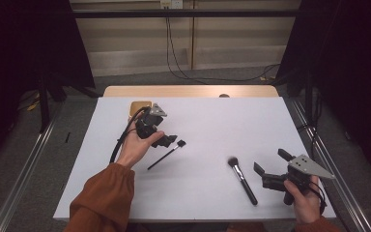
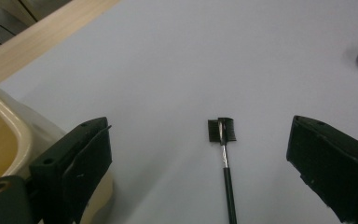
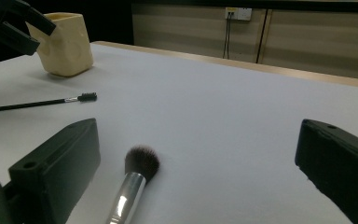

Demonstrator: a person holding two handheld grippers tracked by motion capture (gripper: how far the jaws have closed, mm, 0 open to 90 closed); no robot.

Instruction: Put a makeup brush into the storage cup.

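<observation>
Beside the brow brush (image 1: 166, 155), a cream cup (image 1: 139, 107) stands.

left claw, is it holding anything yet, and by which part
Nothing is held. The left claw stands open above the thin brow brush, which lies flat on the table. The right claw is open too, by the powder brush.

1. Cream-yellow holder (image 3: 66, 44), plain, unpatterned.
2. Black thin brush (image 2: 225, 161), silver ferrule.
3. Black-handled powder brush (image 1: 242, 179), silver ferrule, dark bristles.
4. White table (image 1: 232, 121), pale wood edge.
5. Rust-orange sleeve (image 1: 104, 198).
6. Black left gripper (image 1: 166, 140) and right gripper (image 1: 269, 162).
</observation>
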